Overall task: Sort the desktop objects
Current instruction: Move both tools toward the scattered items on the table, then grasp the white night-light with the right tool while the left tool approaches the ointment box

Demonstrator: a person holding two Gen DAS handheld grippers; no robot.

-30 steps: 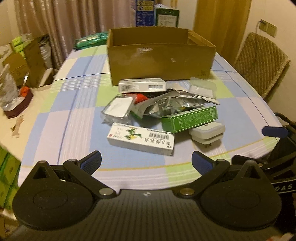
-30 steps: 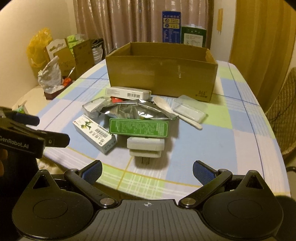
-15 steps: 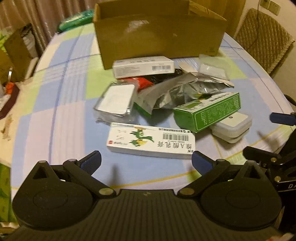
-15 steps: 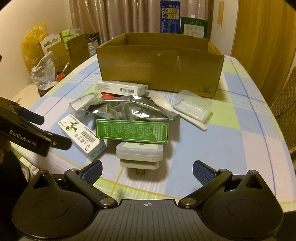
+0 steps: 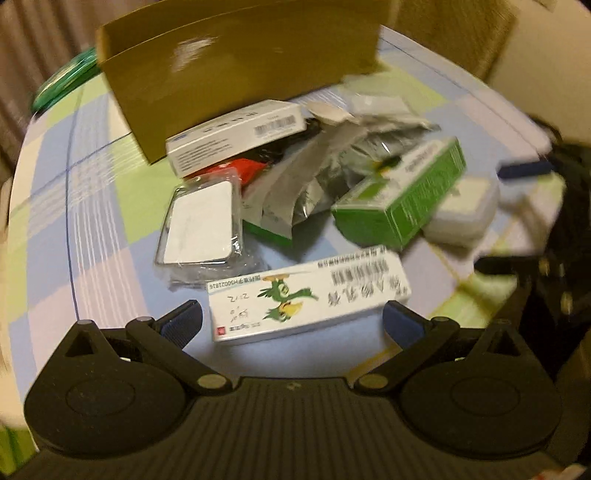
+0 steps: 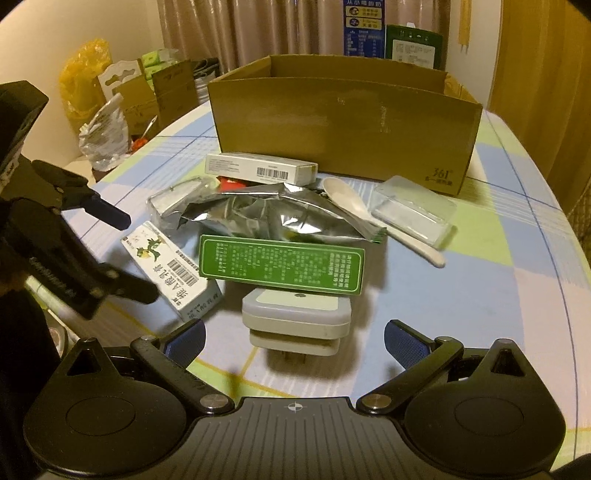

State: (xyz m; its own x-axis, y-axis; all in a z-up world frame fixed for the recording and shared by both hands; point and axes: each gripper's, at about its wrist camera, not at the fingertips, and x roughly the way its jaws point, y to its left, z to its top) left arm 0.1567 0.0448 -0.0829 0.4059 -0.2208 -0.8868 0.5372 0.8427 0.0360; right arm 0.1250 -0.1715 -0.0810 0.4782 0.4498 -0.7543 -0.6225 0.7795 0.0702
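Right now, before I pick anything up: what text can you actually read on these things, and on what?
"361°": cardboard box, front corner; the line beneath is too small.
"HS002181S" (last characters uncertain): white box with the green bird, seen upside down; its Chinese name is blurred.
Green box: dense print, too small.
White barcode box: barcode only, digits unreadable.
Blue carton behind: unreadable.

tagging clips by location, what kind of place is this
Probably a home dining or living room: a table with a checked tablecloth, drawn curtains, and a woven chair beside the table. Household clutter, including a cardboard box, supports this.
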